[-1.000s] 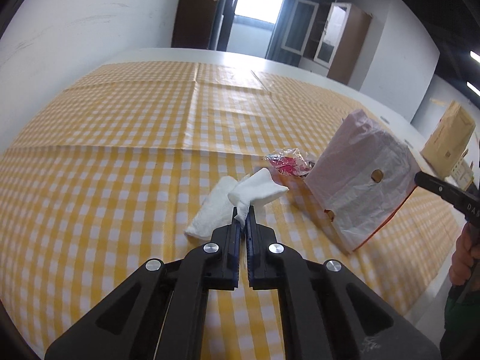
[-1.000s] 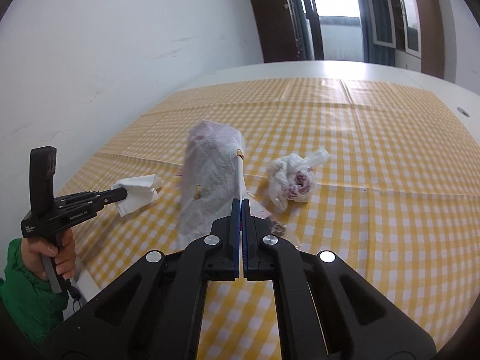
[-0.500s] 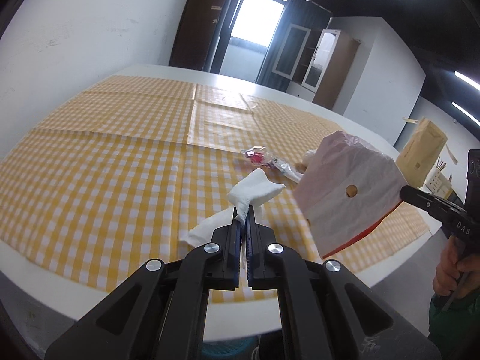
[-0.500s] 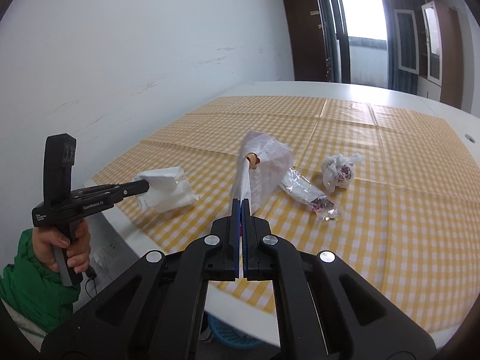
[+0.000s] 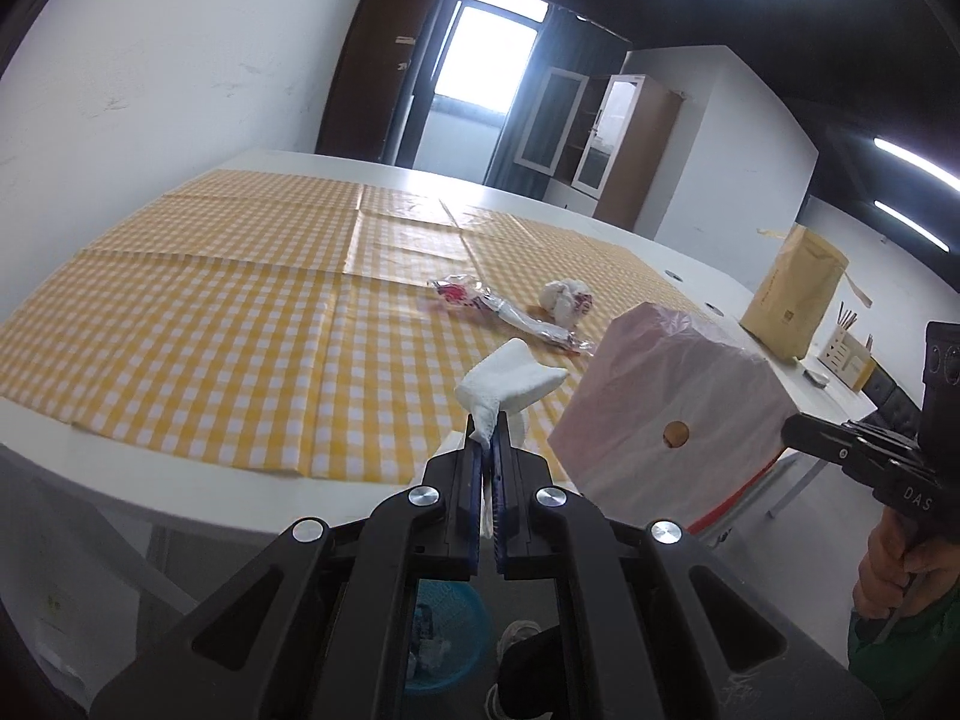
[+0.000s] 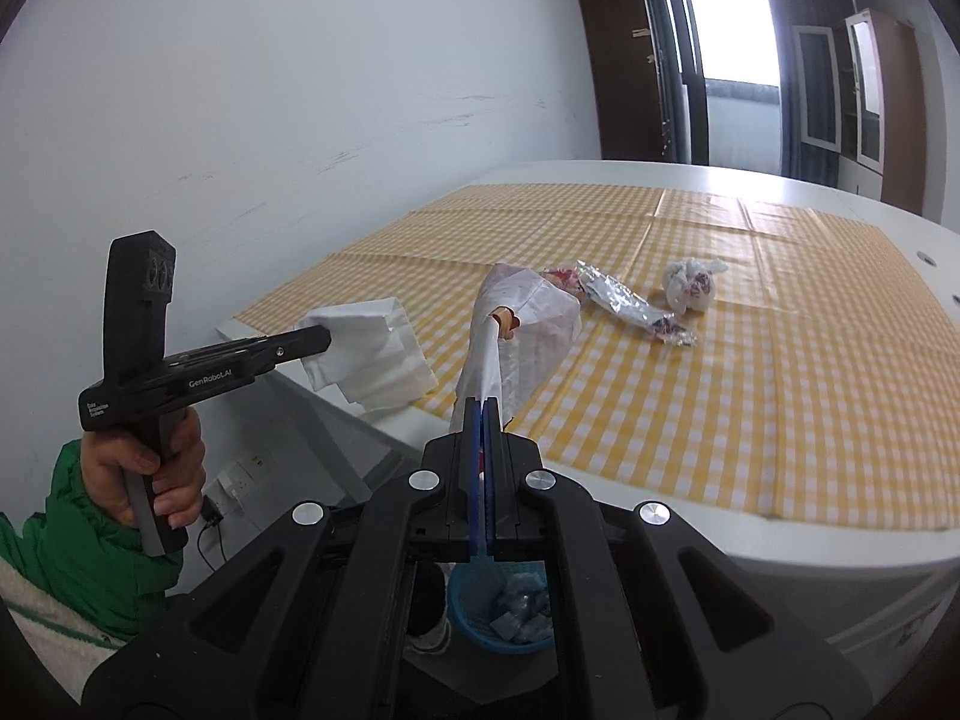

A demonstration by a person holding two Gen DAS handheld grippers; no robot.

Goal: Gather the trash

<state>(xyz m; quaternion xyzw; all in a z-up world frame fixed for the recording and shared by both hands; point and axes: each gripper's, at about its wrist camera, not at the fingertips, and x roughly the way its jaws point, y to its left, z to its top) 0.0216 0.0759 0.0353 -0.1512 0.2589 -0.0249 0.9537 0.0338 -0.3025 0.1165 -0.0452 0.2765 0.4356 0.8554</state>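
Observation:
My left gripper [image 5: 491, 427] is shut on a folded white tissue [image 5: 510, 385], held in the air just off the table's near edge; the right wrist view shows that tissue [image 6: 366, 354] hanging from the left gripper [image 6: 324, 341]. My right gripper [image 6: 482, 403] is shut on a white paper bag [image 6: 522, 324] with a round hole, also seen as the paper bag [image 5: 666, 420] to the right of the tissue. On the yellow checked tablecloth [image 5: 240, 312] lie a clear plastic wrapper [image 5: 510, 315] and a crumpled white wad [image 5: 567, 303].
A blue basket [image 6: 510, 606] with trash in it stands on the floor below the table edge, partly hidden by my fingers. A brown paper sack [image 5: 792, 294] stands on a far desk. A hand in a green sleeve [image 6: 78, 546] holds the left gripper.
Both grippers have drawn back from over the tablecloth to beyond the table's near edge, each carrying its load. The floor and the blue basket have come into view below.

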